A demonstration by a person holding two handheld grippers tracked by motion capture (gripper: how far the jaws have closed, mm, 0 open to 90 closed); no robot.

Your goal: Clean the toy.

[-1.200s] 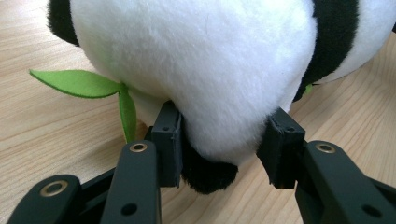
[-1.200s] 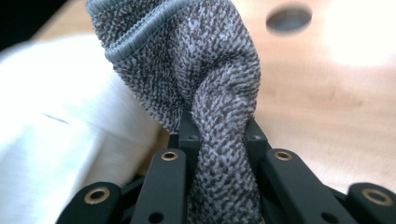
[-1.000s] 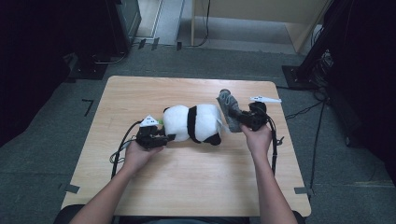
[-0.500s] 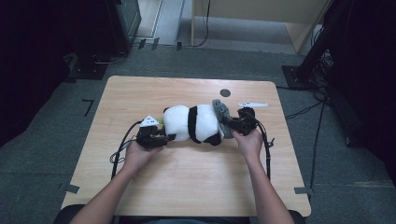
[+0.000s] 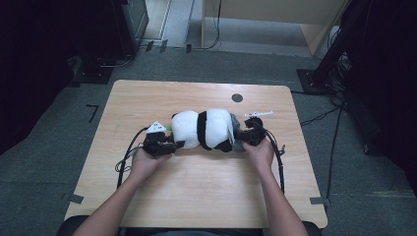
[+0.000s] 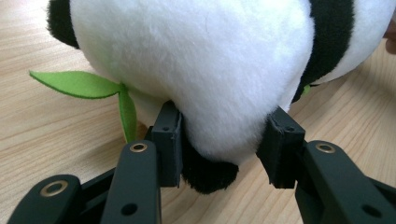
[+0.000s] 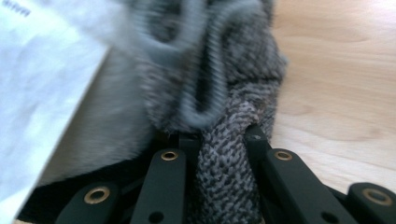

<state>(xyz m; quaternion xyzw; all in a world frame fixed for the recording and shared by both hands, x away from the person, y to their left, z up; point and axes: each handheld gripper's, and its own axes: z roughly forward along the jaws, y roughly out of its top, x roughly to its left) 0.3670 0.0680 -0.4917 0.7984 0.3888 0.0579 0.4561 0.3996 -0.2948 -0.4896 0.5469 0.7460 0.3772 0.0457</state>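
One plush panda: white body with black band and black limbs, laid on its side at the middle of the table; a green felt leaf is seen at its underside.
One grey knit cloth: ribbed and mottled, bunched against the panda's right end.
Left gripper: fingers pinched on the panda's white and black end.
Right gripper: fingers pressed onto a fold of the knit cloth.
One white paper tag: seen beside the cloth.
One small white item: laid on the table beyond the right gripper.
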